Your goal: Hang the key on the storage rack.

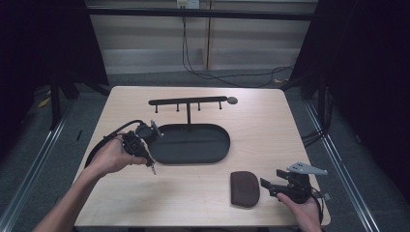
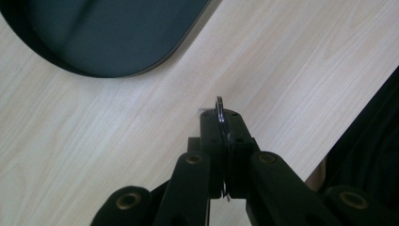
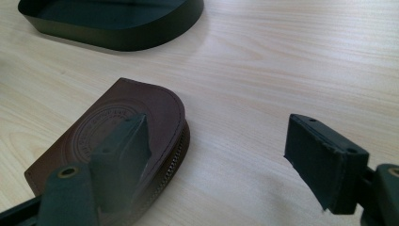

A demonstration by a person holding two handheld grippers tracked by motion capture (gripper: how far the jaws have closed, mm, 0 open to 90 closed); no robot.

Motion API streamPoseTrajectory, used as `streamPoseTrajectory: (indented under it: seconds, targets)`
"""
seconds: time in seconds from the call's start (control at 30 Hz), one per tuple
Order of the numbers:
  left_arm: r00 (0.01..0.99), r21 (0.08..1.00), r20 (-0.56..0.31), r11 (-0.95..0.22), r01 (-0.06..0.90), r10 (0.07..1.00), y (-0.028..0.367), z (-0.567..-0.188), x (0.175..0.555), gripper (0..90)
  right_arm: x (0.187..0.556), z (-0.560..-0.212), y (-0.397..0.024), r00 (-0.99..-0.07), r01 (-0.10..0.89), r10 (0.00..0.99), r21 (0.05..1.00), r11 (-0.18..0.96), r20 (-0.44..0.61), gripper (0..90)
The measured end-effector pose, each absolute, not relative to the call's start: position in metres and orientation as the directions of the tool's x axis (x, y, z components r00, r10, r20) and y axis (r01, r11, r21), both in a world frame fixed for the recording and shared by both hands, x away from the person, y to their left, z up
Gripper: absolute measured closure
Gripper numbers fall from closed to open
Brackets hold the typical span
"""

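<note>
Left gripper (image 1: pixel 151 166) jaws clamped together on a thin silver metal key ring (image 2: pixel 219 109), held edge-on just above the pale wooden table (image 1: pixel 270 130), near the front-left rim of the black oval metal tray (image 1: pixel 193 143) with its hook rack. Right gripper (image 1: pixel 269 186) jaws wide apart, nothing between them, sitting just beside the brown leather zip pouch (image 3: pixel 141 113) lying flat at the table's front-right.

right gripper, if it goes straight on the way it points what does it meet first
Most likely the brown pouch: the right gripper has its jaws open, one jaw in front of the pouch's edge, the other over bare table. The dark tray lies farther off. Depth is unclear.
</note>
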State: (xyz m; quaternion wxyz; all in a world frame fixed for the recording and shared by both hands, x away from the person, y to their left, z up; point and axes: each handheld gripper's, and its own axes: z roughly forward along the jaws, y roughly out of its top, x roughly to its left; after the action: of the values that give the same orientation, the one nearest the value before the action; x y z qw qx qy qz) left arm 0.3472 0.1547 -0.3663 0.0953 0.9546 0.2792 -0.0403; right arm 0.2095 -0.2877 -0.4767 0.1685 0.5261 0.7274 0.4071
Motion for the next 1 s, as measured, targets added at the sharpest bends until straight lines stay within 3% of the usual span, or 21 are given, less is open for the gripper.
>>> streamPoseTrajectory:
  seconds: [1.0]
  targets:
    - [0.851, 0.192, -0.044, -0.831, 0.522, 0.524, 0.16, -0.314, 0.365, 89.1, 0.21, -0.478, -0.288, -0.387, 0.636, 0.904, 0.762, 0.119, 0.183, 22.4]
